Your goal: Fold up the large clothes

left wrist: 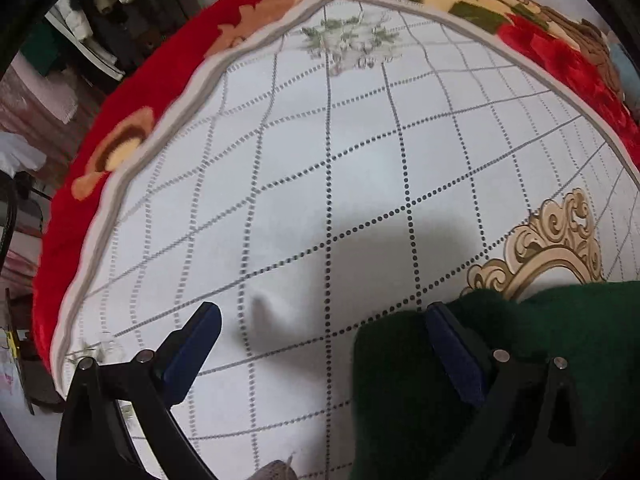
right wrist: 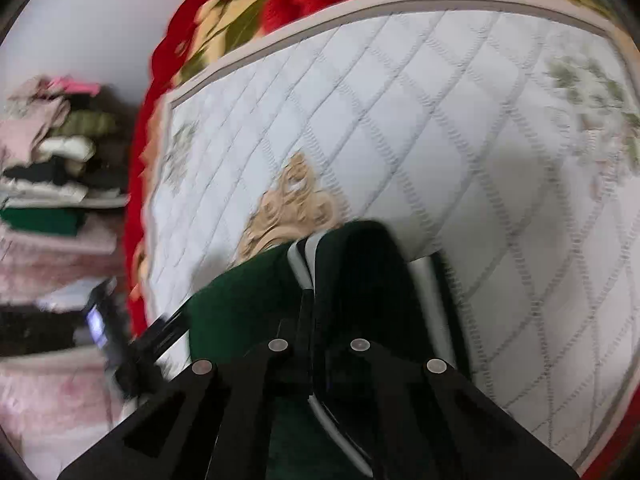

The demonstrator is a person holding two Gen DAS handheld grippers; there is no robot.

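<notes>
A red floral blanket (left wrist: 68,216) covers the bed, and over it lies a white quilted mat (left wrist: 320,152) with a dotted grid and a gold scroll motif (left wrist: 548,240); at the mat's near edge sits the dark green garment (left wrist: 400,392) – bunched, with a white-trimmed dark part (right wrist: 360,280) raised in the right wrist view; the left gripper (left wrist: 320,348) hangs with jaws spread wide, its right finger (left wrist: 452,344) touching the green knit, nothing clamped; the right gripper (right wrist: 312,280) is clenched tight on the garment; beside the bed, a stack of folded clothes (right wrist: 52,168) – blurred
</notes>
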